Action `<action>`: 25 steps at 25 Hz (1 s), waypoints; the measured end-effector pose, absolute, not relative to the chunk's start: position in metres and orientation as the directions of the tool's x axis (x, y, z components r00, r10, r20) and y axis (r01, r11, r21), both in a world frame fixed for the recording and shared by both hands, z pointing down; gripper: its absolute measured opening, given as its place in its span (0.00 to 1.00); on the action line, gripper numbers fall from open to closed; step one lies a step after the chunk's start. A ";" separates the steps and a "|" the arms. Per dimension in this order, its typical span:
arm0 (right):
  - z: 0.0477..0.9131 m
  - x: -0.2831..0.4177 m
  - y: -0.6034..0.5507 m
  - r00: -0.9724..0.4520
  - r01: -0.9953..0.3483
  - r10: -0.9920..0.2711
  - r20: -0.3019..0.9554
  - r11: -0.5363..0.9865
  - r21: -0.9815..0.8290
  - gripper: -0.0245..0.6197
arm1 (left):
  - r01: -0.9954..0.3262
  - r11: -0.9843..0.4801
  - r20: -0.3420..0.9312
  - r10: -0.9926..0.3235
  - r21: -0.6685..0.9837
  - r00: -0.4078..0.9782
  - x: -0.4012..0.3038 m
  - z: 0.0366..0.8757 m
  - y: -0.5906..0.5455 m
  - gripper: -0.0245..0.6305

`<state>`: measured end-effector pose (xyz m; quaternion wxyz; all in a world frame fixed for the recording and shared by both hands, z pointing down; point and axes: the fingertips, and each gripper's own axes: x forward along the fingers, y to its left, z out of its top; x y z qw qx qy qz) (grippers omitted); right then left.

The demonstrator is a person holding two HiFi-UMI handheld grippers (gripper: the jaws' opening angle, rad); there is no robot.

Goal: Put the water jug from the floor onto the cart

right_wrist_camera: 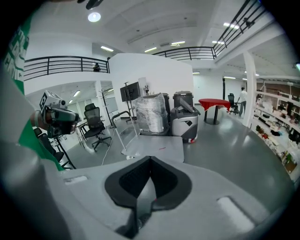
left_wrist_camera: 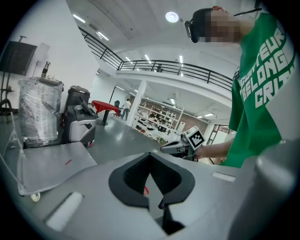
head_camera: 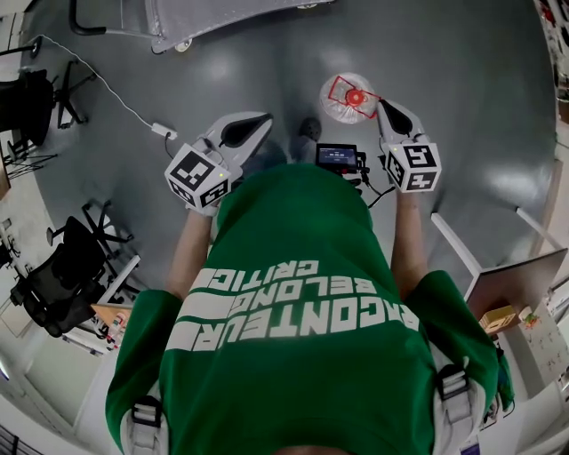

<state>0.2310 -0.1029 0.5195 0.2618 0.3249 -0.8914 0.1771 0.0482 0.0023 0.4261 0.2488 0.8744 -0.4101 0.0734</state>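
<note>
The water jug (head_camera: 350,98), clear with a red cap, stands on the grey floor ahead of me, seen from above. My right gripper (head_camera: 383,106) reaches down beside the jug's right edge; its jaws are shut with nothing between them (right_wrist_camera: 150,158). My left gripper (head_camera: 266,118) hangs to the jug's left, well apart from it, and is also shut and empty (left_wrist_camera: 150,155). The cart (head_camera: 213,18) is a low grey platform on casters at the far side of the floor. It also shows in both gripper views (left_wrist_camera: 47,164) (right_wrist_camera: 157,146).
Beyond the cart stand a plastic-wrapped stack (right_wrist_camera: 150,115) and a grey machine (right_wrist_camera: 183,119). Office chairs (head_camera: 62,284) and stands line the left side, with a white cable (head_camera: 116,93) across the floor. A table edge (head_camera: 516,284) is at the right.
</note>
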 end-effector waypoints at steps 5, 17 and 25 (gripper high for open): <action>0.528 0.234 -0.119 -0.627 -0.678 -0.477 0.616 0.723 -0.131 0.03 | -0.733 -0.562 0.321 -0.663 0.383 0.677 0.056 0.427 -0.017 0.06; 0.602 0.242 -0.146 -0.548 -0.698 -0.461 0.698 0.712 -0.077 0.03 | -0.681 -0.629 0.306 -0.609 0.376 0.731 0.064 0.431 -0.055 0.06; 0.702 0.242 -0.150 -0.513 -0.716 -0.410 0.754 0.689 -0.113 0.03 | -0.659 -0.632 0.311 -0.582 0.408 0.751 0.078 0.451 -0.057 0.06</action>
